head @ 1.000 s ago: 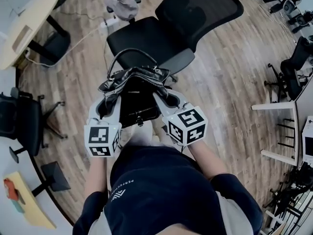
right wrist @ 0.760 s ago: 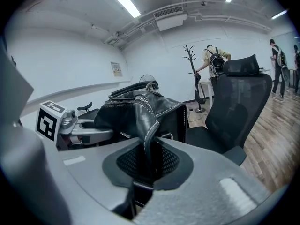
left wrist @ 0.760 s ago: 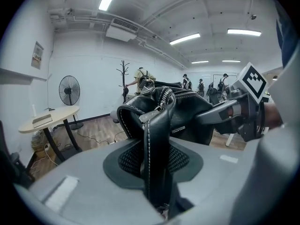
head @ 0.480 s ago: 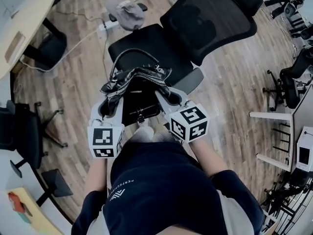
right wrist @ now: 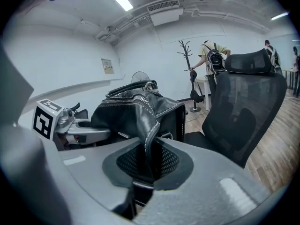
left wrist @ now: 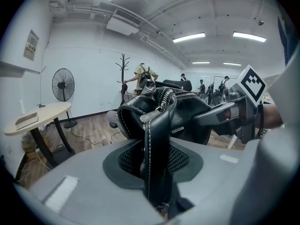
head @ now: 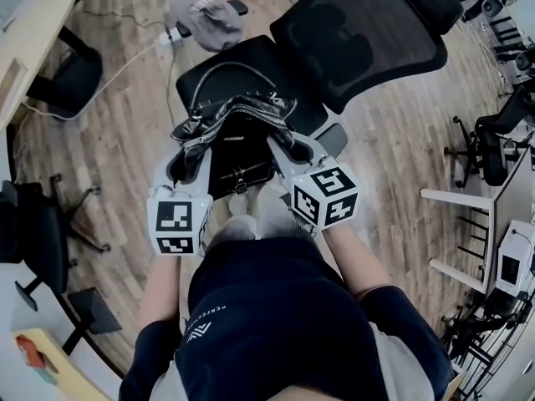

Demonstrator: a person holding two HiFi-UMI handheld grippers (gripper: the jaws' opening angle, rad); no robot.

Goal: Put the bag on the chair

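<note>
Black leather handbag [head: 236, 140], seen from the head view, hangs between the two tools. The left hand-held gripper [head: 185, 159] has one end of its top edge and the right hand-held gripper [head: 288, 153] has the other. The bag sits over the front part of the office chair's seat [head: 276, 61], with its loop handle [head: 224, 78] lying toward the backrest [head: 359, 32]. I cannot tell from here whether its base touches the seat. If it is let go this close to the front edge, I judge it could tip forward onto the wood floor [head: 393, 140]. Bumping the seat could also push the chair away, if it rolls.

The left gripper view shows the jaws closed on a stitched fold of leather that stands upright between the mesh pads. The rest of the bag bulges beyond them. That is a thin, smooth strip to hold, and the weight hanging from it could drag it out of the pads.

The right gripper view shows the same kind of hold: the jaws are pinched on a narrow flap at the bag's corner, with the backrest close beyond on the right. If one side slips or opens before the other, the bag would likely swing, twist and land crooked. A zip or strap caught in a pad could also pull it back off the seat.
</note>
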